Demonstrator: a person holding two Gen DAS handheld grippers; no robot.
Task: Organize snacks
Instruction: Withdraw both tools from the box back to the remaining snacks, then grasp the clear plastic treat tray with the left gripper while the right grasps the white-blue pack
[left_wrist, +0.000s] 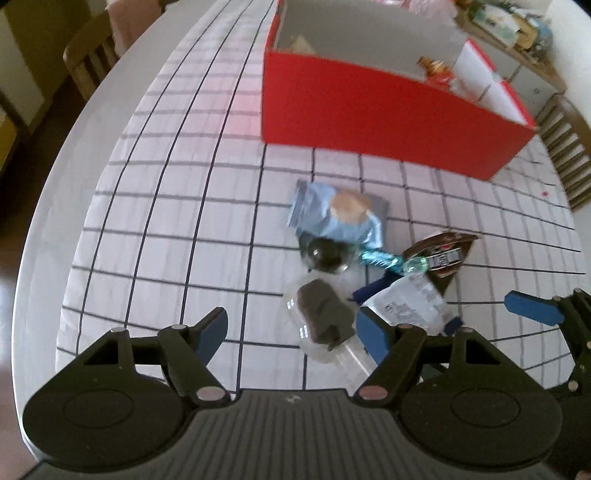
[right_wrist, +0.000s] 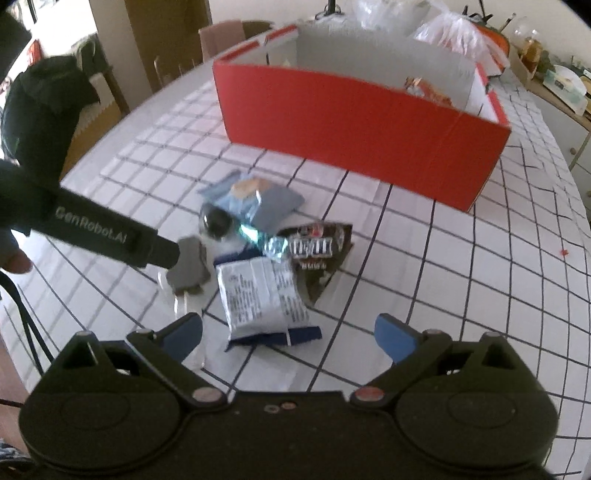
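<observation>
While both jaws gape empty, red box (right_wrist: 354, 122) stands behind snack pile (right_wrist: 258, 251).

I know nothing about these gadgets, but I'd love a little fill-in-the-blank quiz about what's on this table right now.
1. The big box behind the snack pile is coloured ____.
2. The tablecloth is white with a dark ____ pattern.
3. The brown candy bag lies on the tablecloth, ____ the box.
4. The left gripper and the right gripper both have their jaws ____.

Missing words: red; grid; outside; open
</observation>
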